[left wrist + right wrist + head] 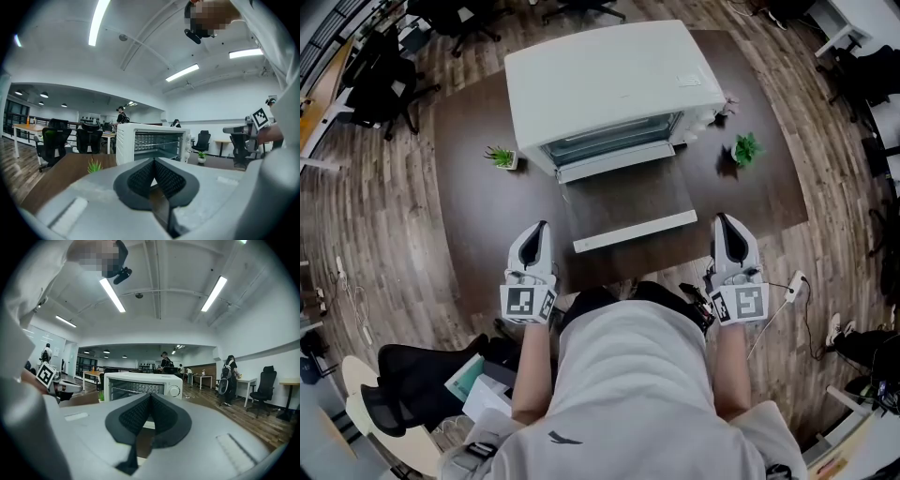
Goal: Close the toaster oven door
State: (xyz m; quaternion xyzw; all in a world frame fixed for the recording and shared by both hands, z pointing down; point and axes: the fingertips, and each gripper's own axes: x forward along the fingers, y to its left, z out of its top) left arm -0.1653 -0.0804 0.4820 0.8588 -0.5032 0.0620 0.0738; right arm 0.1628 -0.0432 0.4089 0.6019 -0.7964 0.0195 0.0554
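A white toaster oven point(609, 80) stands on a dark brown table point(473, 187). Its glass door point(623, 202) hangs folded down flat toward me, with the white handle bar point(635, 232) at the near edge. In the left gripper view the toaster oven point(152, 143) shows its open cavity and rack; in the right gripper view the toaster oven point(140, 385) sits straight ahead. My left gripper point(540, 228) hovers left of the door's near edge, jaws shut, nothing held. My right gripper point(722, 219) hovers right of the door, jaws shut and empty.
A small potted plant point(502, 157) sits left of the oven and another plant point(746, 149) to its right. Office chairs point(389, 89) ring the table on a wood floor. A cable with a plug point(792, 286) lies at the right. People stand far behind the oven.
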